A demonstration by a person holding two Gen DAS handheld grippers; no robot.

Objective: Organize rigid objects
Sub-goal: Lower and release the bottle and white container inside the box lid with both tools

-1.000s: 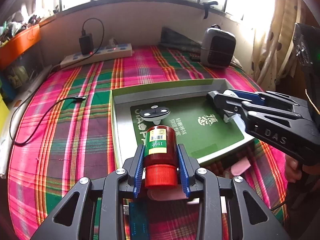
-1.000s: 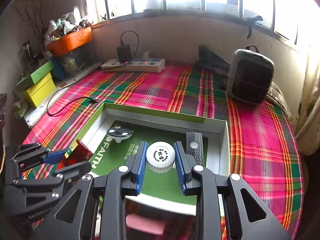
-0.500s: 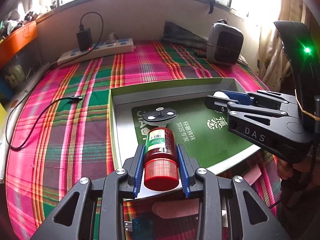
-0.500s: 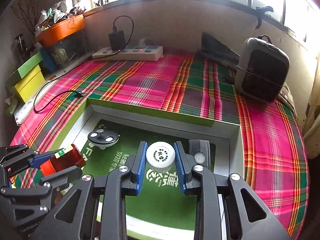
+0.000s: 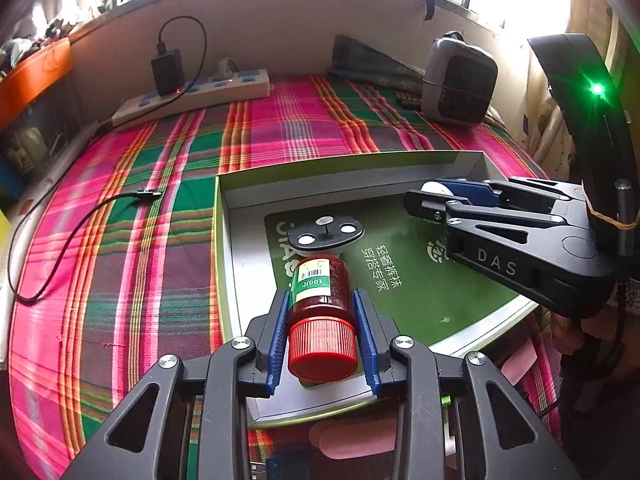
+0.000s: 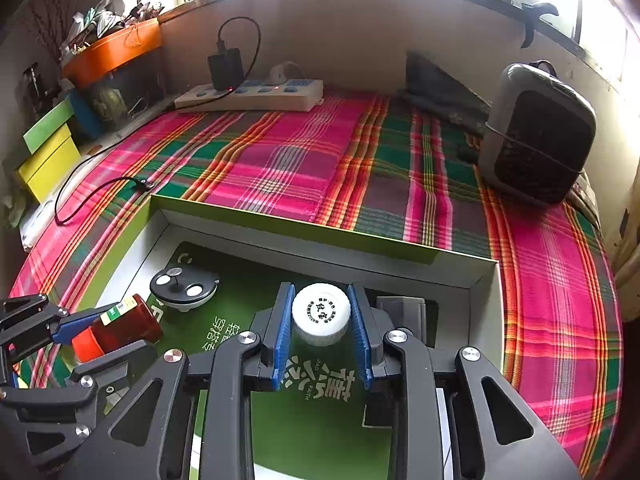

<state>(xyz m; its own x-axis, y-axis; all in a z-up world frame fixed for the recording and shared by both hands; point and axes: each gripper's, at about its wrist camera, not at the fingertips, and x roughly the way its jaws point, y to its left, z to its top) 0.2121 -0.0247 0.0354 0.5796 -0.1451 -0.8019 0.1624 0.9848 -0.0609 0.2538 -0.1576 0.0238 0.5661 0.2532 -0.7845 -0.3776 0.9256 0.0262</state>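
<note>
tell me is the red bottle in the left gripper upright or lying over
Lying over. The red bottle is held sideways between the left gripper pads, red cap toward the camera, base pointing out over the green box.

"DAS" is printed in pale capitals on the side of the right gripper [image 5: 434,200], as seen from the left wrist. On the red bottle [image 5: 320,304] held in the left gripper [image 5: 322,334], a green and yellow label carries a barcode and "100" followed by a character, read upside down. The green floor of the box [image 6: 320,236] bears white Chinese characters, with small "FAITH" lettering near the right gripper. Black characters are printed on the white cap [image 6: 321,314], too small to be read.
</note>
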